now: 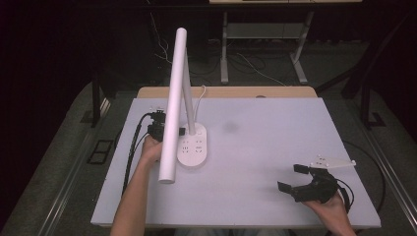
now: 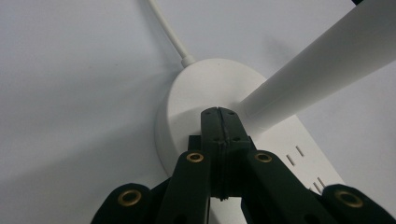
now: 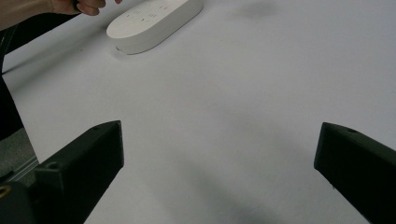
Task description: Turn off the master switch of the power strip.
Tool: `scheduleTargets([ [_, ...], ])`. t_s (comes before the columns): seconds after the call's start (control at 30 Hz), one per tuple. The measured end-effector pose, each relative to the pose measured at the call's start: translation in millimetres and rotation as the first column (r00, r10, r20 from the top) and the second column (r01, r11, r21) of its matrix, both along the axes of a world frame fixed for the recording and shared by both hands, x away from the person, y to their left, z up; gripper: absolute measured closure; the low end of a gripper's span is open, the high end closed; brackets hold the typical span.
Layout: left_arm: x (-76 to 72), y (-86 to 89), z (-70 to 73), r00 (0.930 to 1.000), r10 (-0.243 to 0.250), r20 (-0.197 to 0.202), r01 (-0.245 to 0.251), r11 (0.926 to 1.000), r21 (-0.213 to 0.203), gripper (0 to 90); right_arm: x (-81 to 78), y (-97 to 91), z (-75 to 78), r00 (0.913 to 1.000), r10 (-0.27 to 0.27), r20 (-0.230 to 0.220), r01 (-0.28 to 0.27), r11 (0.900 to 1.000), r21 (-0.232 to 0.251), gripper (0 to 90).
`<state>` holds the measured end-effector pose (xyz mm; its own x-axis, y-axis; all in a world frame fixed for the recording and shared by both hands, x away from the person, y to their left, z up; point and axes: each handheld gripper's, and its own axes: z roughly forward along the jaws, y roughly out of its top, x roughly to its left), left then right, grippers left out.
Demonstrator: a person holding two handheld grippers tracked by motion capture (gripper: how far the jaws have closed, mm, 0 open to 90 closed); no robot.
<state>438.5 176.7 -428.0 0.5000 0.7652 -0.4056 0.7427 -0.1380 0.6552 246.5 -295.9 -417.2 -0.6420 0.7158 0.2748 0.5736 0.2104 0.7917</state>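
A white desk lamp [image 1: 192,145] stands on a pale grey table [image 1: 255,147], left of centre, at about nine o'clock from the middle in the high view. Its oval base carries socket slots, and a white cord [image 2: 169,31] leaves its far end. A long white lamp head [image 1: 173,108] slants toward six o'clock. The left gripper [image 1: 158,129] sits beside the base, jaws pressed together with nothing between them, tips at the stem's foot. The right gripper [image 1: 297,178] rests at about four o'clock, jaws spread wide, empty.
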Motion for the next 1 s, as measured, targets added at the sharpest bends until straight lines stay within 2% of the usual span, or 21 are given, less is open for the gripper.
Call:
scheduleTargets([
  [0.1,-0.4,0.5,-1.0,0.9998,0.019,-0.011,-0.019,0.9997,-0.018,90.0,-0.5,0.2,0.0,1.0,0.006,0.003,-0.006,1.0,-0.007,0.7],
  [0.23,-0.3,-2.8,1.6,0.9996,0.023,-0.016,-0.023,0.9997,0.013,90.0,-0.6,0.3,0.0,1.0,0.008,0.001,-0.008,0.9999,-0.007,0.7],
  [0.4,0.3,-3.3,1.2,0.9989,0.034,-0.032,-0.034,0.9994,0.009,90.0,-1.3,0.5,0.7,1.0,0.009,0.004,-0.009,0.9999,-0.006,0.8],
  [0.53,-1.5,-6.4,3.3,0.999,0.041,-0.02,-0.041,0.9984,0.038,90.0,-1.4,0.1,0.7,0.9999,0.009,0.005,-0.009,0.9999,-0.005,0.8],
  [0.6,-2.7,-7.1,4.4,0.9995,0.031,0.0,-0.031,0.998,0.055,90.0,-0.9,-0.5,0.3,0.9999,0.007,0.009,-0.007,1.0,-0.002,0.7],
  [0.63,-3.1,-5.5,6.3,0.9991,0.035,0.024,-0.037,0.9972,0.064,90.0,-1.1,-0.8,0.4,1.0,0.004,0.002,-0.004,1.0,0.0,0.7],
  [0.87,-3.5,-3.8,4.9,0.999,0.01,0.044,-0.012,0.9983,0.058,90.0,0.0,-4.0,-0.6,0.9999,-0.009,-0.009,0.009,1.0,0.003,0.7],
  [1.0,-4.4,-4.0,7.8,0.9976,0.003,0.068,-0.005,0.9993,0.038,89.6,0.3,-4.7,-1.5,0.9999,-0.01,-0.006,0.01,0.9999,0.0,0.7],
])
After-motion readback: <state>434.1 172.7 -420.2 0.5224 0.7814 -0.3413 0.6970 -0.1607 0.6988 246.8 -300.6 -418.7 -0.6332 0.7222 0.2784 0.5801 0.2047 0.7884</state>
